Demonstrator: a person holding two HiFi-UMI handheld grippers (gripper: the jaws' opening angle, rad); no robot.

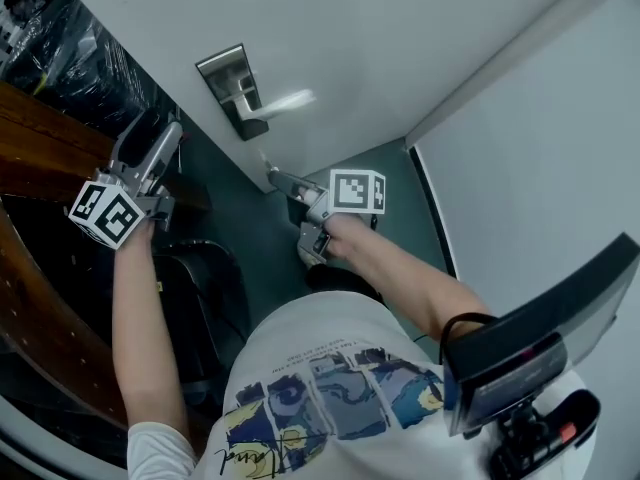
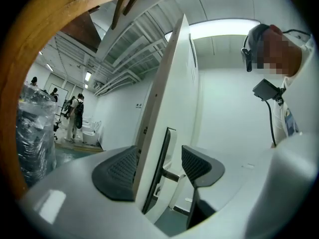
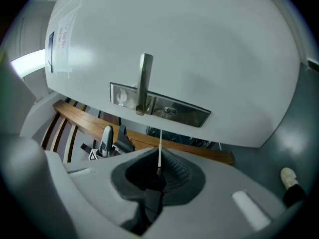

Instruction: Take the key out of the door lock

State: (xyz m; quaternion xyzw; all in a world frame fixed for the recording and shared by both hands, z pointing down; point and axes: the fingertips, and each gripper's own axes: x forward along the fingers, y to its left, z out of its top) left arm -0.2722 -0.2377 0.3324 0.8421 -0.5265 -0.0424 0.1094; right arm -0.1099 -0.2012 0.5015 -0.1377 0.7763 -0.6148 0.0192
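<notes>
The white door (image 1: 380, 38) stands ajar, its steel lock plate (image 1: 225, 73) and lever handle (image 1: 278, 104) facing me. In the right gripper view the plate (image 3: 192, 114), the upright handle (image 3: 145, 81) and an empty keyhole (image 3: 169, 111) lie just ahead. My right gripper (image 3: 158, 171) is shut on the thin key (image 3: 159, 151), which is clear of the lock and seen edge-on. In the head view that gripper (image 1: 275, 176) hovers just below the handle. My left gripper (image 2: 157, 168) is open and straddles the door's edge (image 2: 149, 178), one pad on each side, with a gap at the right pad (image 2: 199, 166).
A wooden rail (image 1: 45, 148) and plastic-wrapped goods (image 1: 70, 48) lie behind the door at the left. A white wall (image 1: 540, 168) closes the right side. Distant people (image 2: 77, 111) stand in the room beyond. A person's shoe (image 3: 289, 176) rests on the green floor (image 1: 260, 238).
</notes>
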